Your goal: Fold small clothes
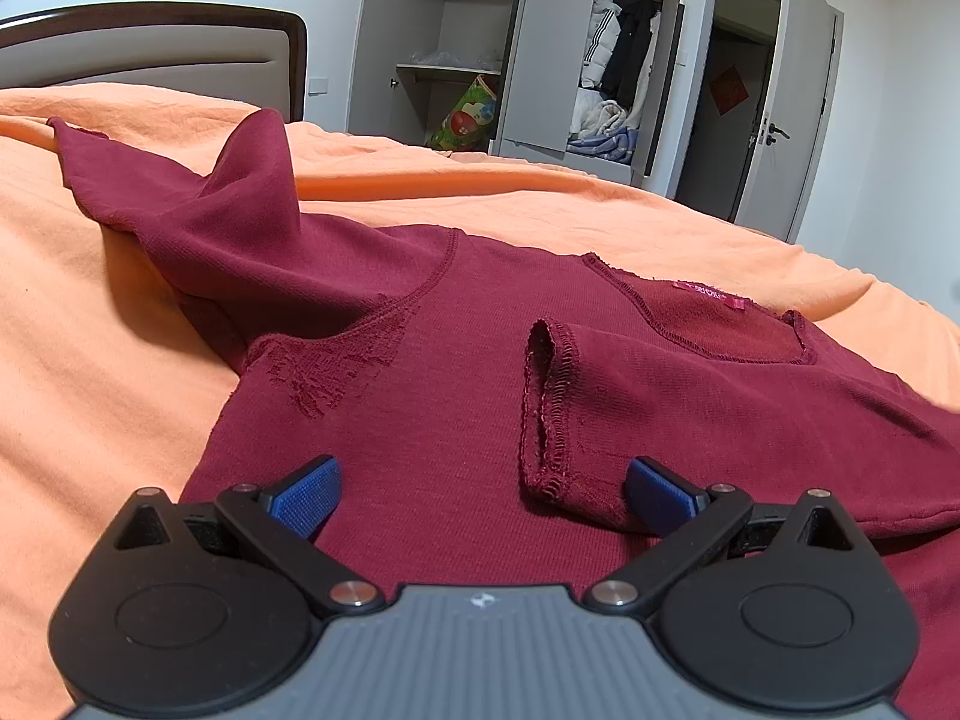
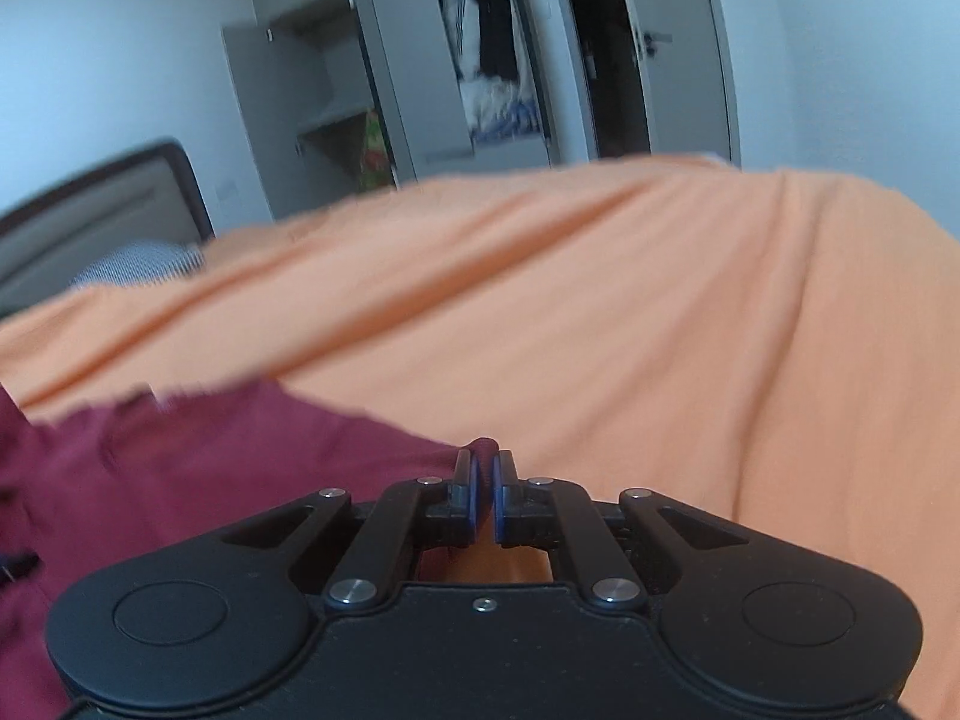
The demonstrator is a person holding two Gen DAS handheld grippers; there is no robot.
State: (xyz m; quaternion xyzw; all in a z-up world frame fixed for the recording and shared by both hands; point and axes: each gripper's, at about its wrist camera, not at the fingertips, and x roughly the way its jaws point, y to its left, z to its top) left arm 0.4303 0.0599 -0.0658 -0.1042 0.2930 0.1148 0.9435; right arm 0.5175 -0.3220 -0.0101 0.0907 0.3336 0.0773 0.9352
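Dark red knit long-sleeved shirt lies spread on the orange bedsheet, 1 sleeve folded across its chest. Left gripper hovers above it, jaws apart. Right gripper pinches its edge.

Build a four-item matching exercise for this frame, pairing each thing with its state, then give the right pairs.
Things:
1. left gripper
2. right gripper
3. folded-in sleeve
4. wardrobe doors

States:
A. shut on a pinch of the maroon shirt's edge
B. standing open, clothes visible inside
C. open, fingers spread above the shirt
D. lying across the shirt's body, cuff toward the camera

Pairs: 1-C, 2-A, 3-D, 4-B
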